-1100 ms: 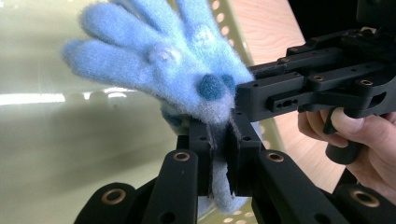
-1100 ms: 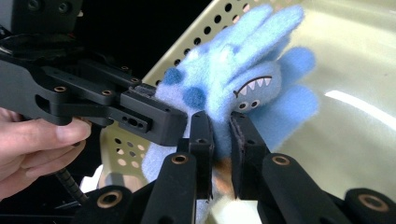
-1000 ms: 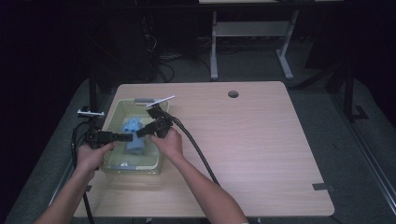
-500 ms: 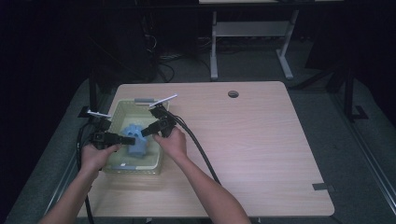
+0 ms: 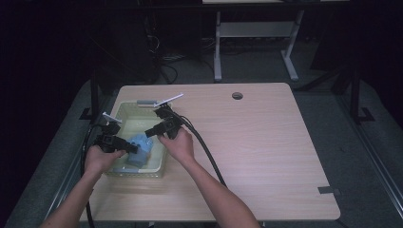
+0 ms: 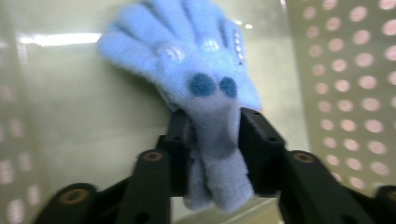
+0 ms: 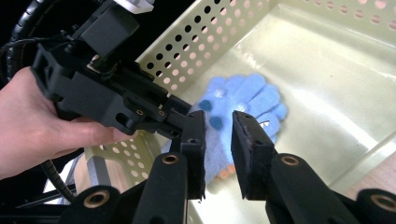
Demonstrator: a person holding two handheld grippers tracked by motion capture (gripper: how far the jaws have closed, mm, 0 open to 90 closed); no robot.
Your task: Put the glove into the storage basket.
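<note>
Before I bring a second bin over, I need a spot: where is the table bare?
The light wooden table is bare right of the pale perforated plastic basket, past the right gripper and its cable, out to the round hole and the edges. It is crowded inside the basket: the fuzzy blue glove sits between the left gripper jaws.

The gripper (image 6: 215,149) has just been opening, the blue glove's (image 6: 196,79) cuff between its jaws, inside a perforated bin (image 6: 345,84).

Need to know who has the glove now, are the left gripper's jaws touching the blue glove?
Touching. In the left gripper view the left gripper has its jaws, which have just been opening, against both sides of the blue glove's cuff.
</note>
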